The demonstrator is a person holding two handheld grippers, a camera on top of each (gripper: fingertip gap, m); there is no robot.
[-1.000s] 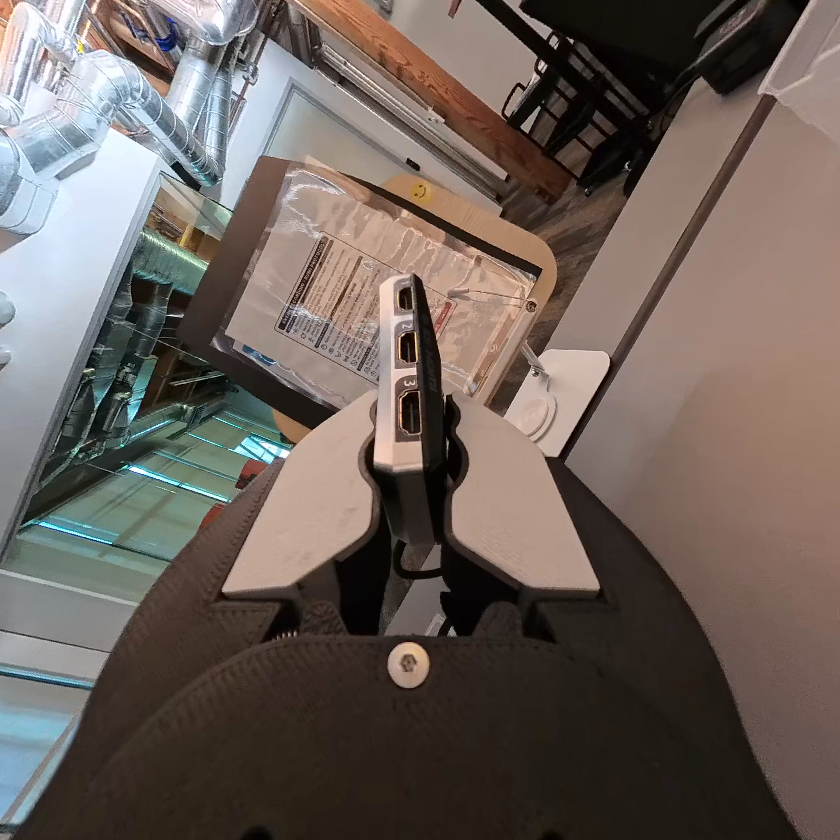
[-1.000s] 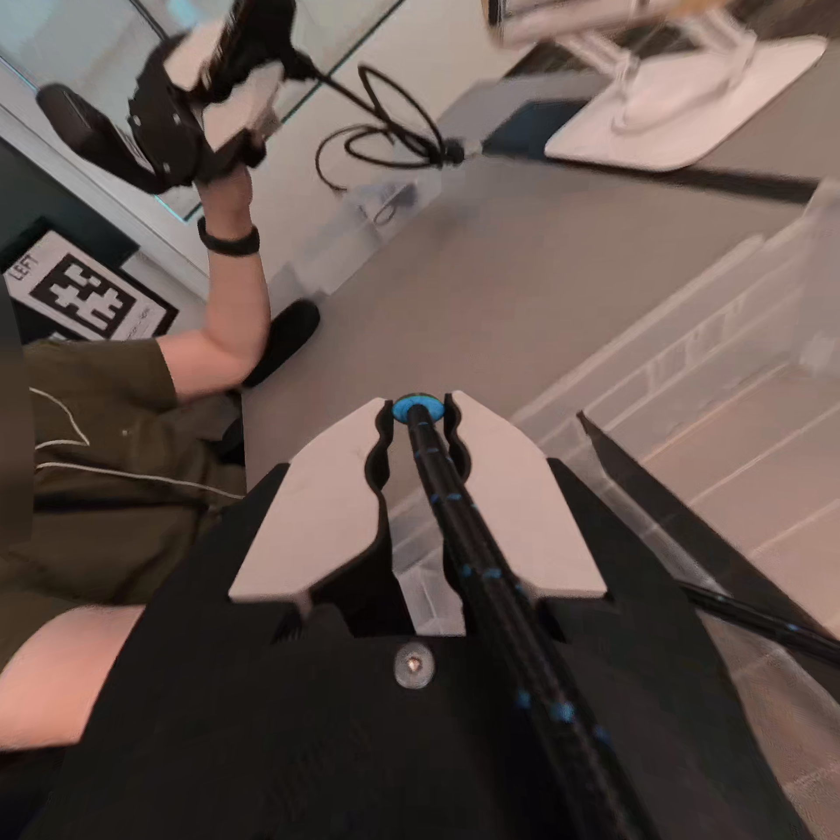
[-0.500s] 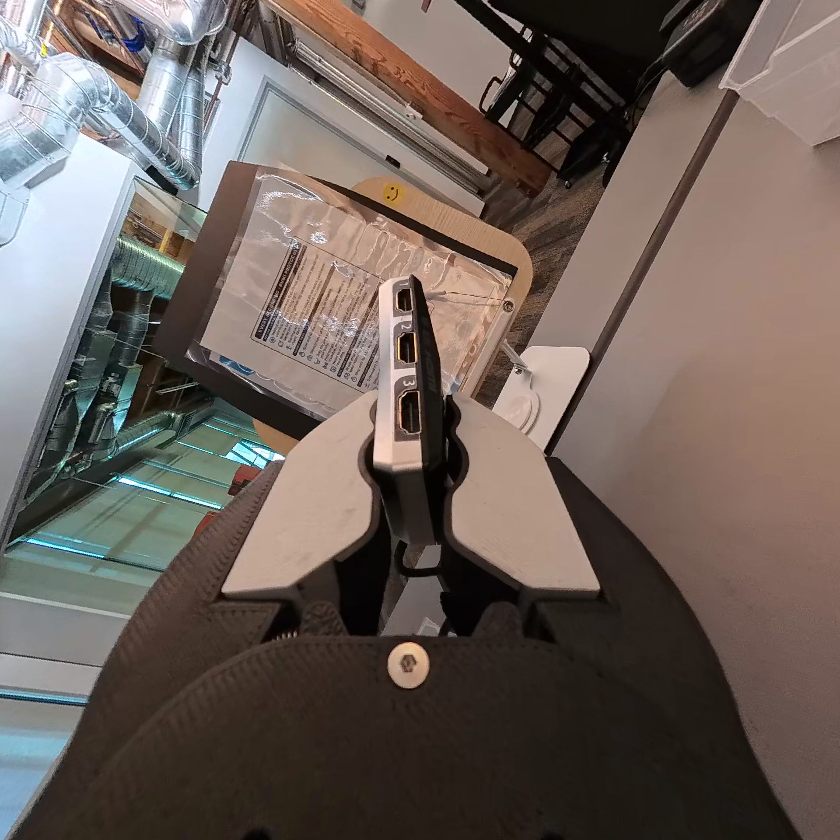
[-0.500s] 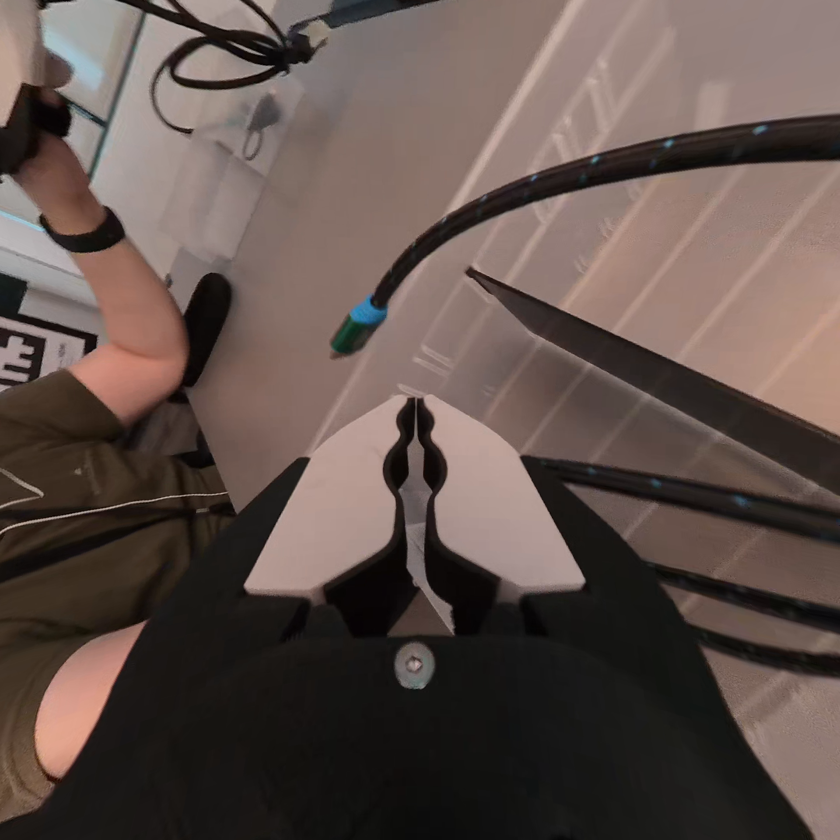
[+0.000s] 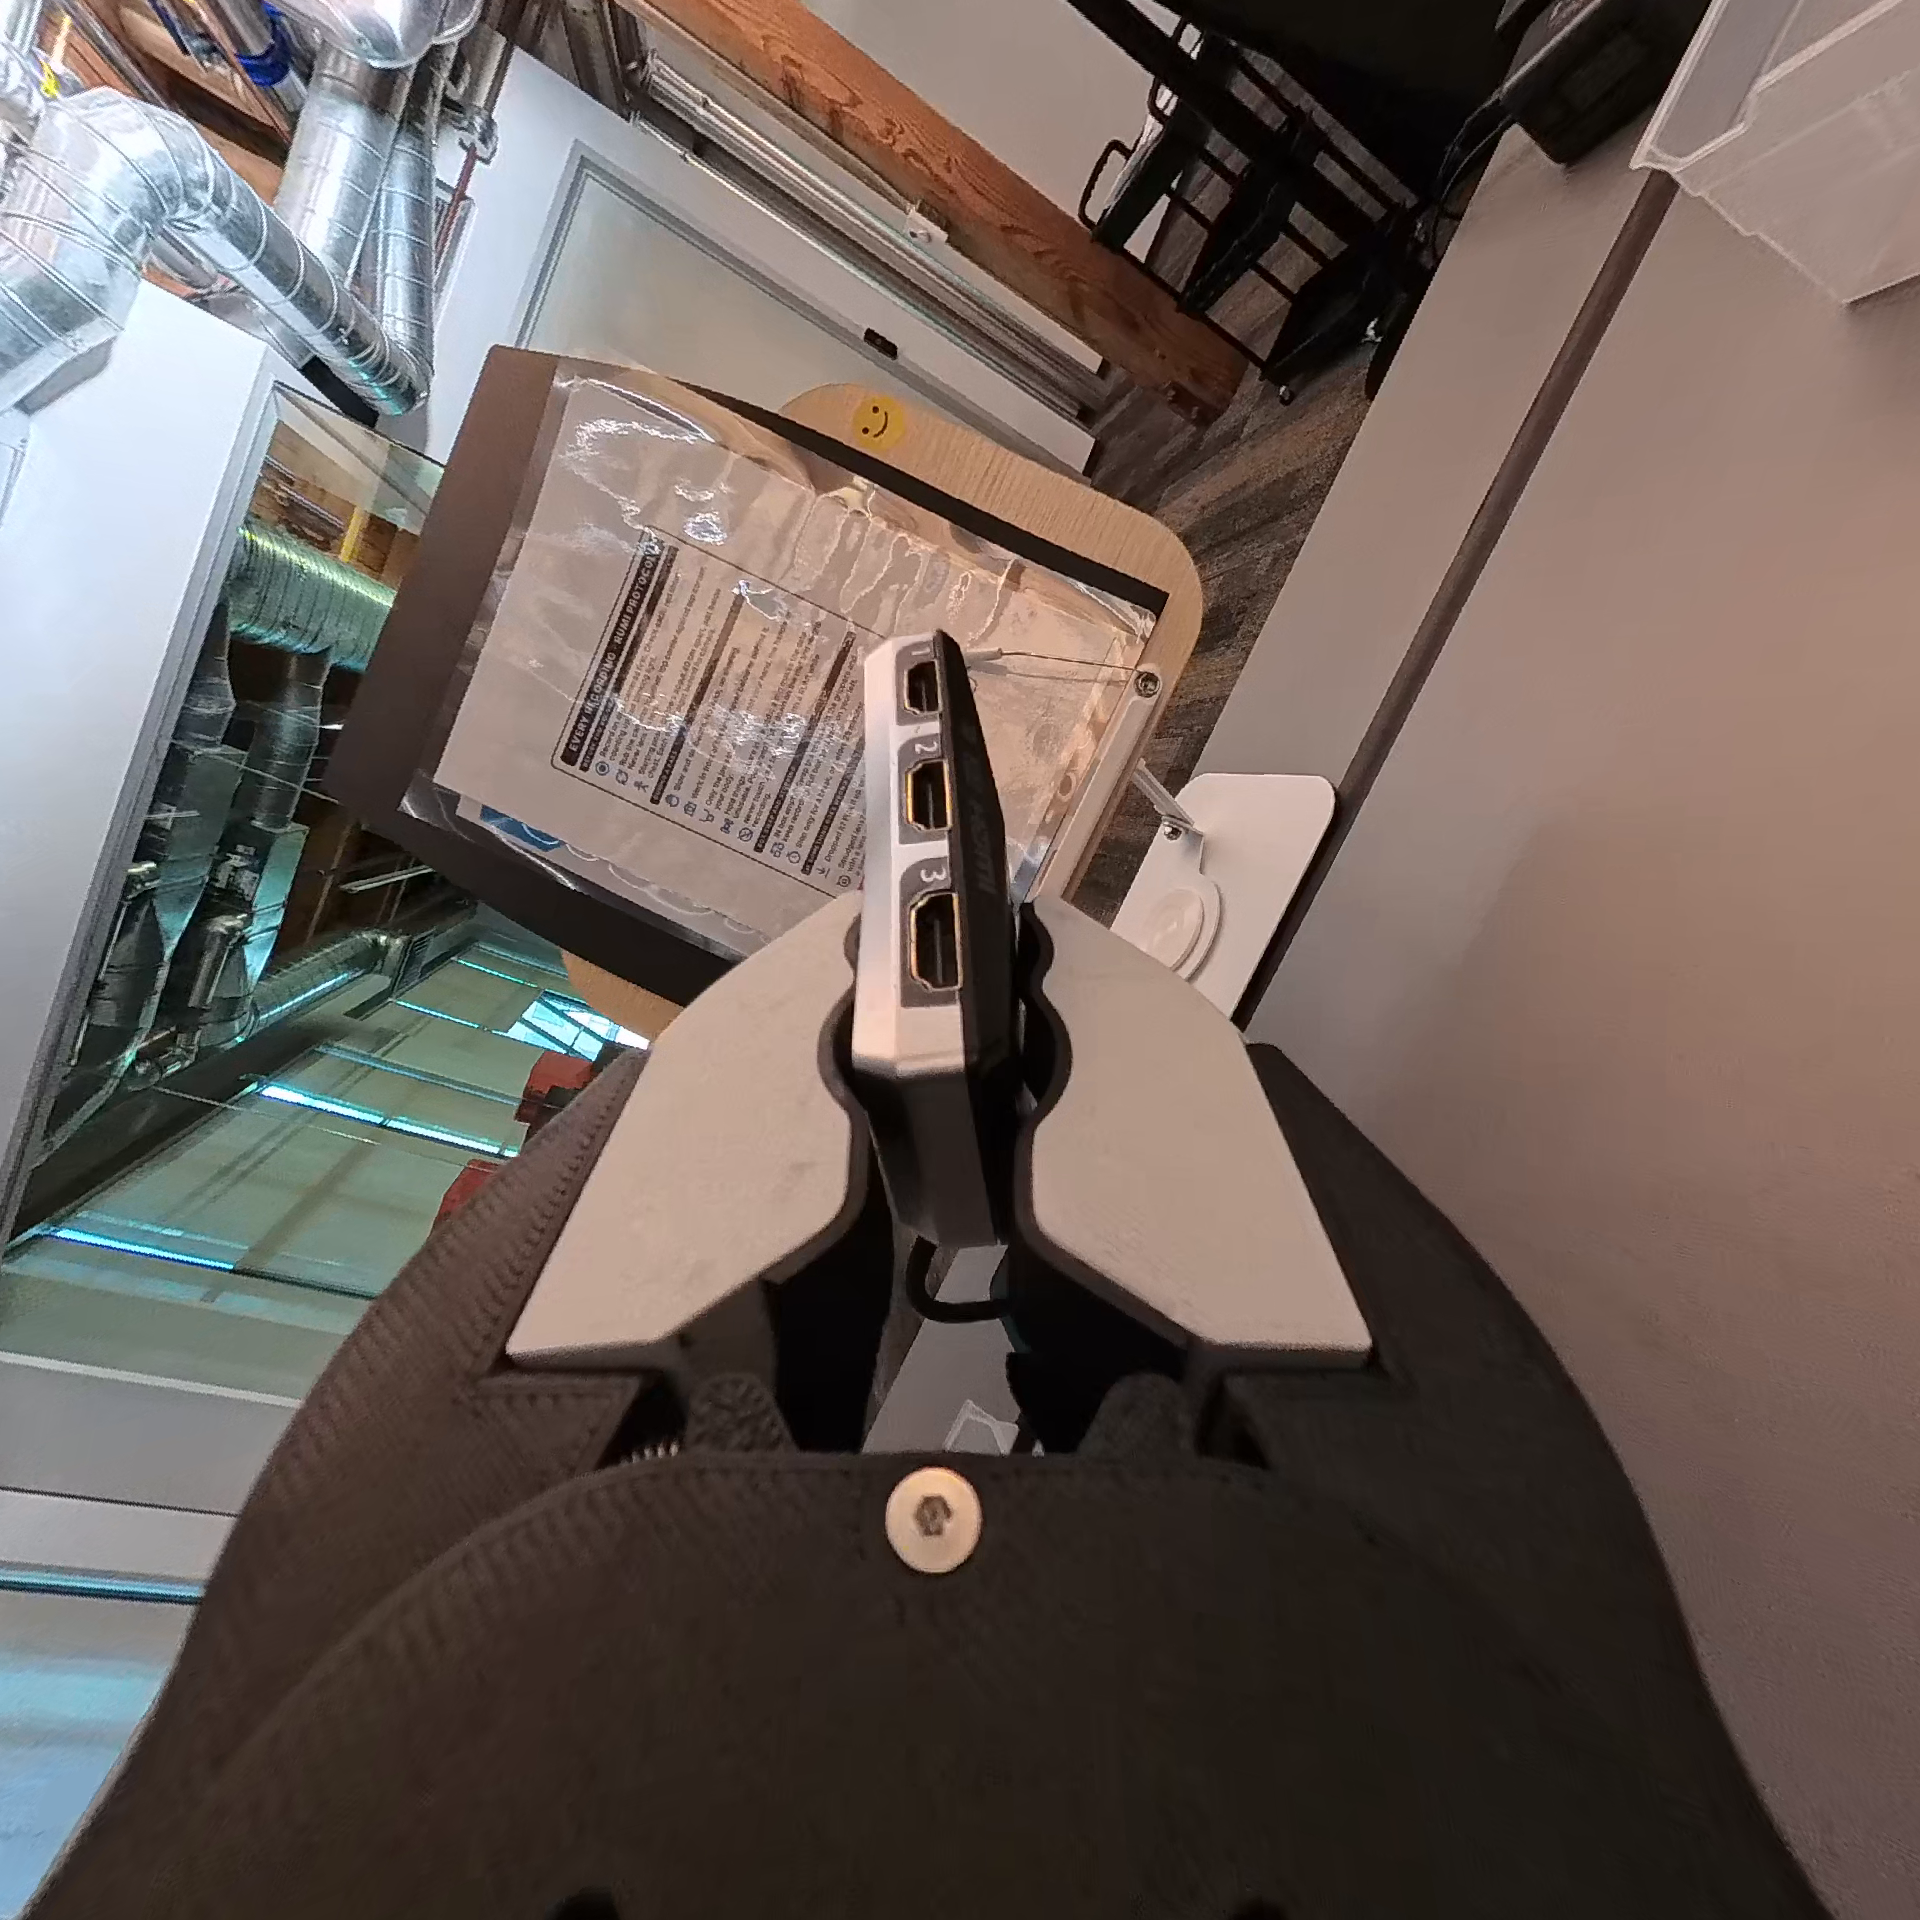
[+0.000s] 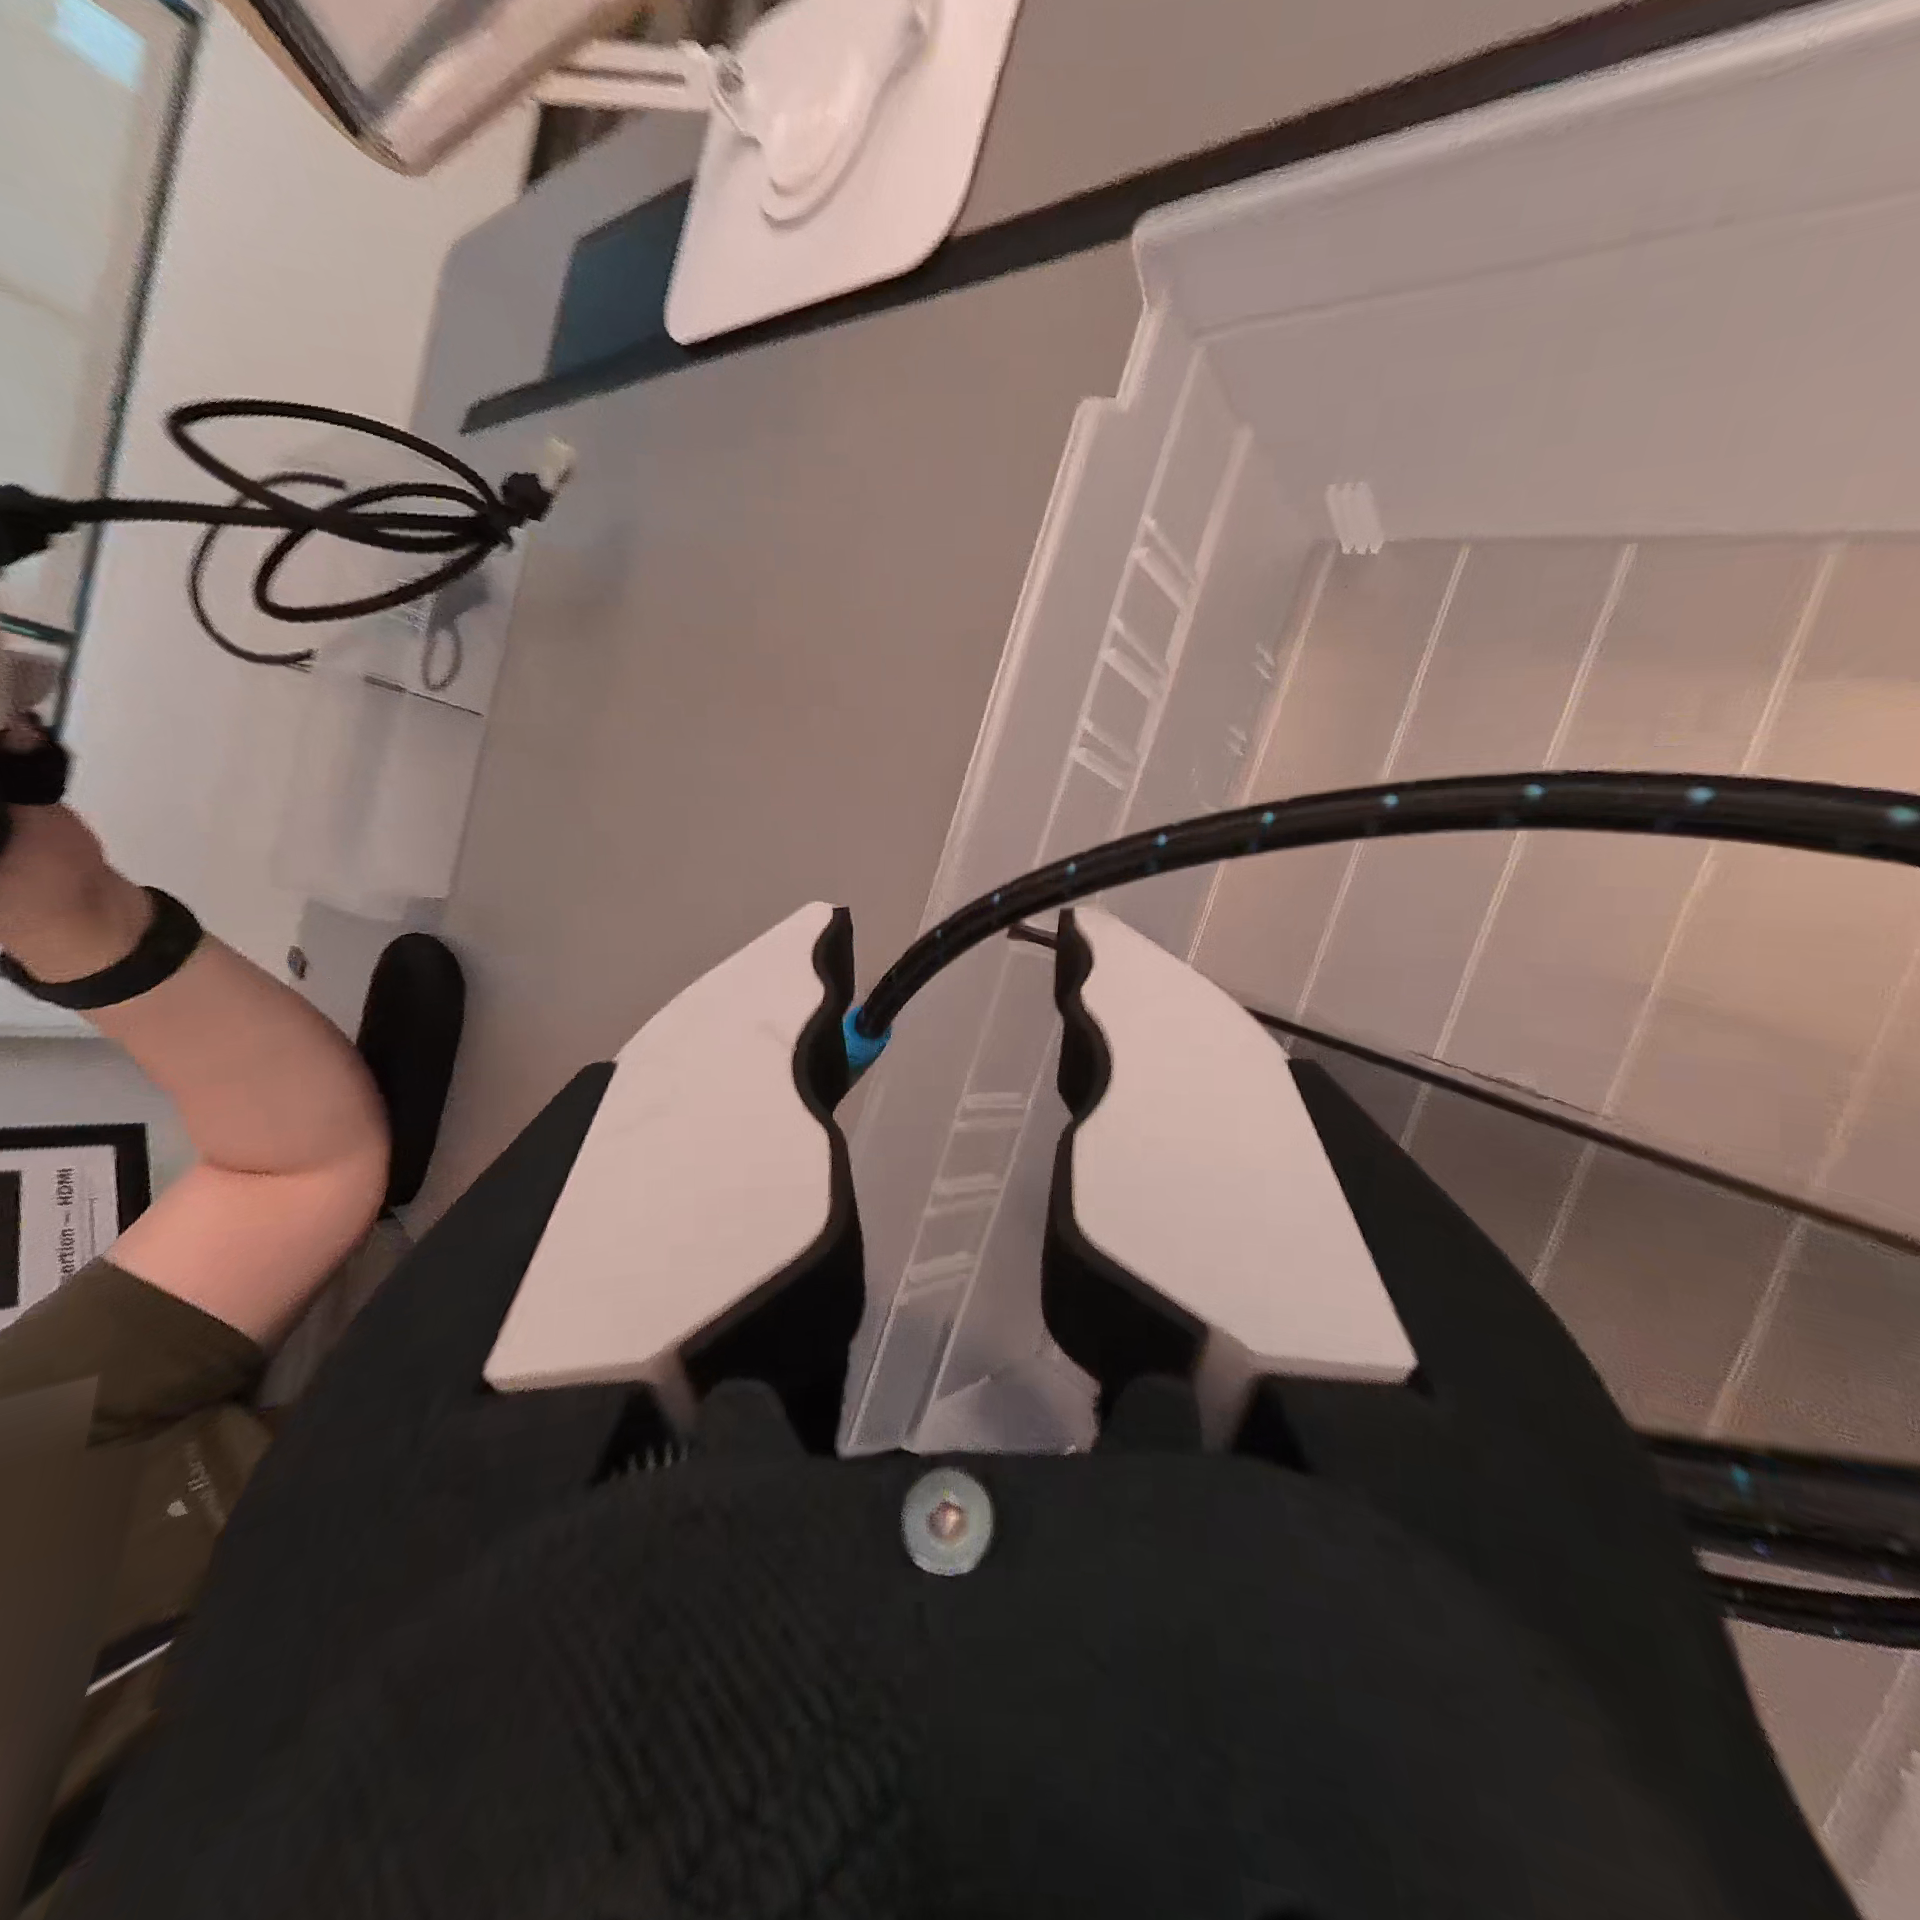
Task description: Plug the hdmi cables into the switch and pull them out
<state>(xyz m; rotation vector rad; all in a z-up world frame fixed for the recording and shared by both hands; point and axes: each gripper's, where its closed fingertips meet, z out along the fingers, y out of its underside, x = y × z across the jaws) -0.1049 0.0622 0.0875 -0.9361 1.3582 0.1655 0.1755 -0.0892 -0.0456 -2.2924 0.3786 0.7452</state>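
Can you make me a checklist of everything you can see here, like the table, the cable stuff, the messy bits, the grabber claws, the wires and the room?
Surface: grey table, mostly bare.
Job's things: HDMI switch held on edge, its three ports all empty; braided HDMI cable arching over the clear plastic bin.
Clutter: white stand base; small black object at the table edge.
Grippers: left gripper shut on the switch; right gripper open, the cable's blue-collared plug end between its fingers, beside one of them.
Cables: thin black cord looped in the air; more braided cable in the bin.
Surroundings: sheet in a plastic sleeve on a board; silver ducts; wooden beam.
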